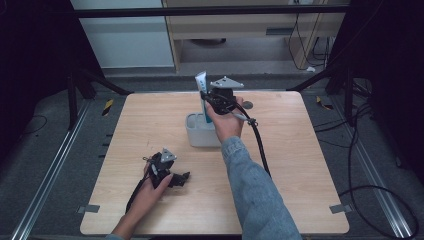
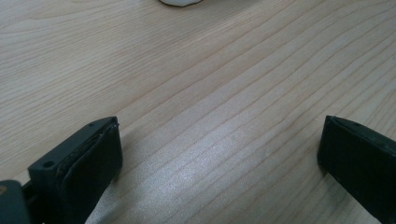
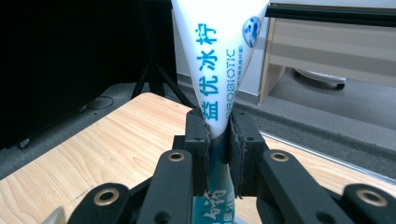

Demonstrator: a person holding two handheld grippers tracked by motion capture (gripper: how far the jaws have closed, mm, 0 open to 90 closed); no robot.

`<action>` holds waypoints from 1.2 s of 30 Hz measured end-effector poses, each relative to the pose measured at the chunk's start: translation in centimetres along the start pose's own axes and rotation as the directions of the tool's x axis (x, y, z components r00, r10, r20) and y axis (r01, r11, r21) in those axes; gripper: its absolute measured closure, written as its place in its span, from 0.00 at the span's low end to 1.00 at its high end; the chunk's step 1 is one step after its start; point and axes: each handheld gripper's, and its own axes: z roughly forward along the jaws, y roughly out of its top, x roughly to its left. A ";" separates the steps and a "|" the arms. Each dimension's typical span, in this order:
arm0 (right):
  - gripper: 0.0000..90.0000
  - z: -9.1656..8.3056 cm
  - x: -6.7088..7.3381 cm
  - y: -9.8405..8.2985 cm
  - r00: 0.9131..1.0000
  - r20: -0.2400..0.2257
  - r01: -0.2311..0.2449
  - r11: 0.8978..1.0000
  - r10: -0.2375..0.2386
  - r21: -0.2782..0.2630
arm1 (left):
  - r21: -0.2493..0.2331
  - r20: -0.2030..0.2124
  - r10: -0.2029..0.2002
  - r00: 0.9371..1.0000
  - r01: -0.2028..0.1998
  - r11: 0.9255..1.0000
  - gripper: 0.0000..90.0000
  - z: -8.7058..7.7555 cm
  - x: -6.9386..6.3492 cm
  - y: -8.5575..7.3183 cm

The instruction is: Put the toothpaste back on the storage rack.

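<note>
A white toothpaste tube (image 1: 202, 86) with blue print stands upright over the pale grey box (image 1: 198, 134) near the table's middle. My right gripper (image 1: 208, 101) is shut on the tube. In the right gripper view the tube (image 3: 219, 56) rises between the two black jaws, which press on its narrow waist, with my right gripper (image 3: 217, 135) closed around it. My left gripper (image 1: 183, 178) lies low on the wood at the front left, held by a hand. In the left gripper view my left gripper (image 2: 219, 154) is open with bare wood between its jaws.
The wooden table (image 1: 300, 165) has free surface to the right and front. A black cable (image 1: 259, 145) trails from the right gripper across the table. A small grey round object (image 1: 247, 105) lies behind the right hand. A white rim (image 2: 180, 2) peeks in at the top.
</note>
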 end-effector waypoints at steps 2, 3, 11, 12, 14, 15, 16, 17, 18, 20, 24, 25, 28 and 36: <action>0.88 0.1 0.1 -0.2 1.000 -0.001 0.000 1.000 0.000 0.005 | 0.000 0.000 0.000 1.000 0.000 1.000 0.00 0.0 0.0 0.0; 0.88 0.1 0.1 -0.3 1.000 -0.001 0.001 1.000 -0.001 0.008 | 0.000 0.000 0.000 1.000 0.000 1.000 0.00 0.0 0.0 0.0; 0.88 0.5 0.2 -0.8 1.000 0.001 0.011 1.000 -0.011 0.029 | 0.000 0.000 0.000 1.000 0.000 1.000 0.00 0.0 0.0 0.0; 0.88 0.5 0.2 -0.8 1.000 0.002 0.013 0.999 -0.013 0.029 | 0.000 0.000 0.000 1.000 0.000 1.000 0.00 0.0 0.0 0.0; 0.88 0.6 0.1 -1.0 1.000 0.003 0.007 0.999 -0.007 0.031 | 0.000 0.001 0.000 1.000 0.000 1.000 0.00 0.0 0.0 0.0; 0.88 0.6 0.1 -1.2 1.000 0.005 0.001 0.999 -0.001 0.034 | 0.000 0.000 0.001 1.000 -0.001 1.000 0.00 0.0 0.0 0.0; 0.88 0.6 0.0 -1.3 1.000 0.005 0.002 0.999 -0.002 0.036 | 0.000 0.000 0.001 1.000 -0.001 1.000 0.00 0.0 0.0 0.0; 0.88 0.6 0.0 -1.4 1.000 0.005 0.002 0.999 -0.003 0.038 | 0.000 0.000 0.000 1.000 0.000 1.000 0.00 0.0 0.0 0.0; 0.88 0.6 0.0 -1.5 1.000 0.005 0.000 0.999 0.000 0.041 | 0.000 0.000 0.001 1.000 -0.001 1.000 0.00 0.0 0.0 0.0; 0.88 0.6 -0.1 -1.7 1.000 0.007 -0.004 0.999 0.004 0.045 | 0.000 -0.001 0.000 1.000 0.000 1.000 0.00 0.0 0.0 0.0; 0.88 0.7 -0.1 -2.1 1.000 0.006 -0.002 0.998 0.002 0.059 | 0.000 -0.001 0.000 1.000 0.000 1.000 0.00 0.0 0.0 0.0; 0.88 0.7 -0.1 -2.2 1.000 0.007 0.001 0.998 -0.001 0.061 | 0.000 0.000 0.001 1.000 -0.001 1.000 0.00 0.0 0.0 0.0; 0.88 0.6 -0.1 -2.1 1.000 0.002 0.002 0.998 -0.002 0.065 | 0.000 -0.001 0.001 1.000 -0.001 1.000 0.00 0.0 0.0 0.0; 0.88 0.5 0.0 -2.2 1.000 0.001 0.016 0.996 -0.016 0.087 | 0.000 -0.001 0.001 1.000 -0.001 1.000 0.00 0.0 0.0 0.0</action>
